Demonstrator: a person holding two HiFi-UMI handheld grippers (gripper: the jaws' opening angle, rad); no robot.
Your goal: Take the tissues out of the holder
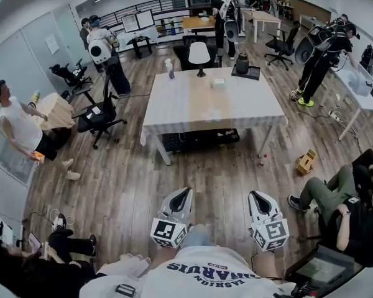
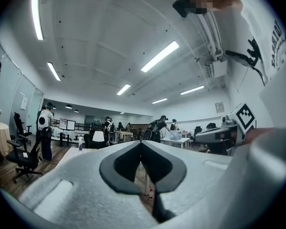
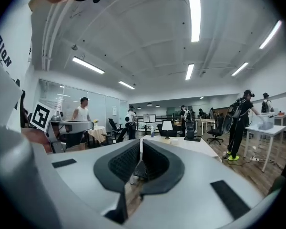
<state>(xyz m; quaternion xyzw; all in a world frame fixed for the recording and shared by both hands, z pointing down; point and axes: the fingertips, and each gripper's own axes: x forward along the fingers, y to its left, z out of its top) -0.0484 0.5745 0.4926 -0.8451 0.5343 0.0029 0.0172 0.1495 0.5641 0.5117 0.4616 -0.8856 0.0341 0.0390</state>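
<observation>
The left hand-held gripper (image 1: 185, 192) hung low at seven o'clock and the right hand-held gripper (image 1: 255, 195) at five, side by side, both pointing toward twelve, jaws closed tip to tip.

White T-shirt (image 1: 206, 273) with dark lettering; grey, black-padded left tool (image 1: 186, 190) and right tool (image 1: 253, 194)

Quick tally: two hand-held grippers, the left hand-held gripper (image 1: 183, 196) and the right hand-held gripper (image 1: 257, 198). One big white bench (image 1: 193, 107), and sitting on it: one lamp (image 1: 199, 53), one small white box (image 1: 218, 83), one bottle (image 1: 170, 68) and one dark canister (image 1: 242, 63). Black office chairs, three I'm sure of: near chair (image 1: 98, 118), far-left chair (image 1: 71, 76), back-right chair (image 1: 280, 45). People, at least eight, counting from the person in the white tank top (image 1: 17, 129); the back of the room's too bunched up for an exact number.
</observation>
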